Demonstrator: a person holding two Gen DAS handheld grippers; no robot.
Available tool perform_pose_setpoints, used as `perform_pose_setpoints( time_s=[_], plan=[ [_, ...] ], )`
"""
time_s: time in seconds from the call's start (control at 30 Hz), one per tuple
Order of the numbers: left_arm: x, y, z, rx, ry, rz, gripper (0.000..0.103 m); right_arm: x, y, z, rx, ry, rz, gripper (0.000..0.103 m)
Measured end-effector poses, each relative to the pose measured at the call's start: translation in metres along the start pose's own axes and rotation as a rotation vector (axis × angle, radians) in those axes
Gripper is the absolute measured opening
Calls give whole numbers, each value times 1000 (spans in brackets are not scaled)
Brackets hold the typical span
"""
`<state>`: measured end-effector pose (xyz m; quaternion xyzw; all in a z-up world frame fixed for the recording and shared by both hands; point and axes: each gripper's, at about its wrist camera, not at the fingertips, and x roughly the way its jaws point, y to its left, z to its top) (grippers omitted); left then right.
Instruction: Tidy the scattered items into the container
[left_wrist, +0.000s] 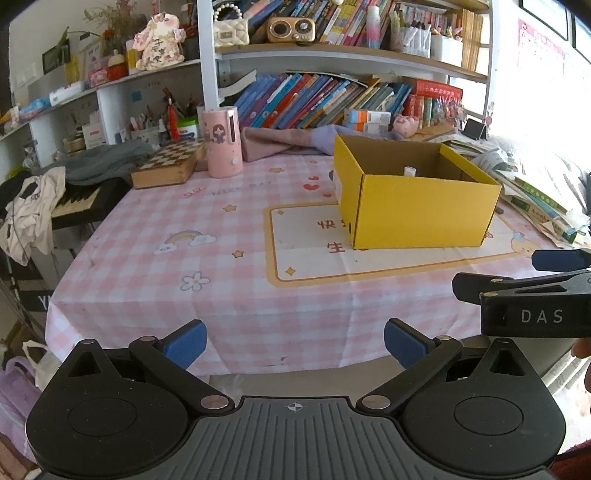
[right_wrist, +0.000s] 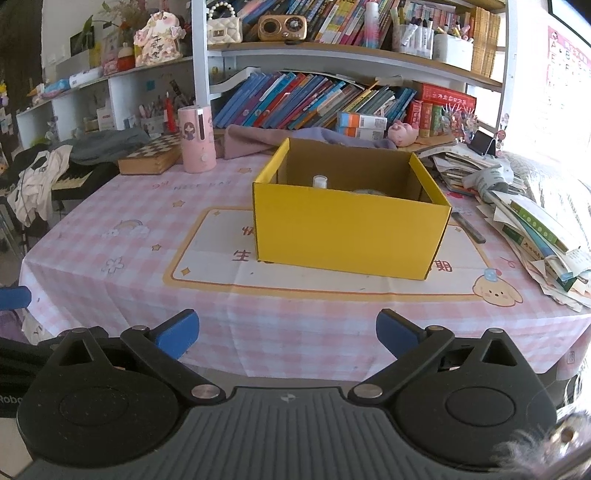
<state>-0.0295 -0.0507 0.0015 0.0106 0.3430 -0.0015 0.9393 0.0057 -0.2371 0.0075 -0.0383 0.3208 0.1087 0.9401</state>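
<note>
From the left wrist, my left gripper (left_wrist: 294, 345) hangs off the near table edge, jaws spread and empty. My right gripper (left_wrist: 524, 291) sits beside it, its jaws' state unreadable from here. The yellow cardboard box (left_wrist: 417, 218) stands mid-table with a small white-capped bottle (left_wrist: 409, 171) inside. I judge the box light and its thin walls easily dented.

From the right wrist, my right gripper (right_wrist: 287, 334) shows jaws spread, empty. A dark flat bar (right_wrist: 468, 228) lies just beside the box's right wall; probably stiff and thin, best pinched across its width. Open pink tablecloth (right_wrist: 295, 314) leaves room in front; a paper pile (right_wrist: 532, 229) crowds the right.
</note>
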Motion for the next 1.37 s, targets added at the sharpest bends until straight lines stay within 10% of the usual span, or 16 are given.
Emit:
perform_pose_setpoints(
  time_s=[1.37],
  plan=[
    [24, 5, 5, -33, 58, -17, 103, 23, 1, 4, -12, 65, -11, 103]
  ],
)
